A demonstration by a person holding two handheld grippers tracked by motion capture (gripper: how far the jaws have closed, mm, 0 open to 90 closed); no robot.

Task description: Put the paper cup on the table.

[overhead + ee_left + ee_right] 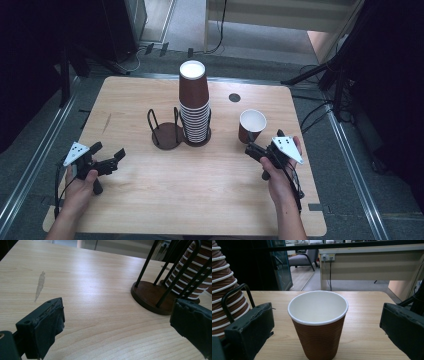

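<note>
Approach step judged in hand: upright single cup [318, 322] is framed between wide-open jaws of right gripper [261, 151], closure required next; left gripper [111, 161] is held wide, empty.

Ribbed brown paper cup [318, 322] with smooth white lining stands on matt, light-grained wood table [150, 195].

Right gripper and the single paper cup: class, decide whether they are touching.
Apart. The right gripper view shows the cup standing between the right gripper jaws, bare table visible on both sides.
</note>
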